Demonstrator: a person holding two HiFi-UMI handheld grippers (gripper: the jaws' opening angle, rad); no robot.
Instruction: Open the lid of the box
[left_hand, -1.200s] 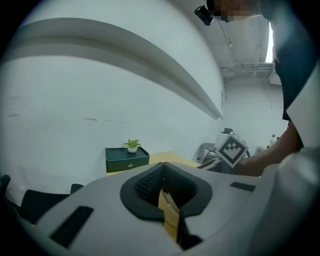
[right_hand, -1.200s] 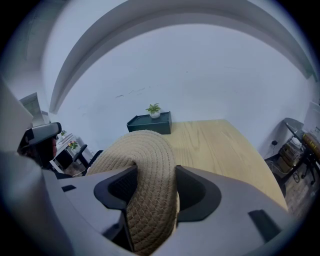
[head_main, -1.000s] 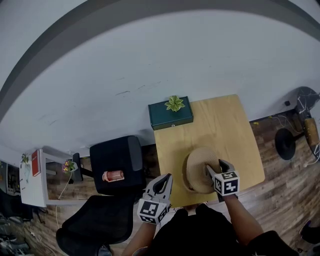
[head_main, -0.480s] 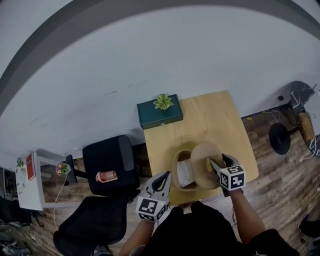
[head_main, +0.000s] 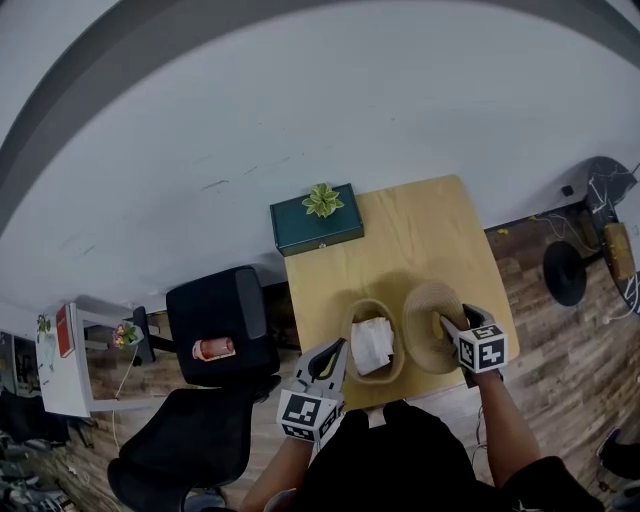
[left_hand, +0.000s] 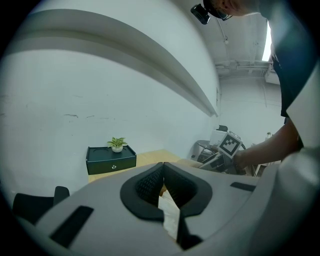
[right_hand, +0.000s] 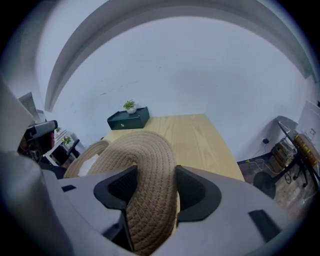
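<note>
A woven straw box (head_main: 372, 340) stands open near the front edge of the wooden table (head_main: 400, 230), with a white cloth (head_main: 372, 345) inside it. Its round woven lid (head_main: 430, 322) is tilted just right of the box, and my right gripper (head_main: 452, 330) is shut on the lid's edge. In the right gripper view the lid (right_hand: 145, 150) fills the space between the pads, and the open box (right_hand: 82, 157) lies to the left. My left gripper (head_main: 327, 365) hovers at the box's front-left, jaws together and holding nothing; its own view shows the tips (left_hand: 162, 167) touching.
A dark green case (head_main: 315, 228) with a small potted plant (head_main: 322, 200) sits at the table's far left corner against the white wall. Two black chairs (head_main: 215, 325) stand left of the table. A round black stand base (head_main: 565, 272) is on the floor at right.
The right gripper has lifted the lid off the box and carried it to the right, uncovering the white cloth inside. The left gripper has stayed almost still.
</note>
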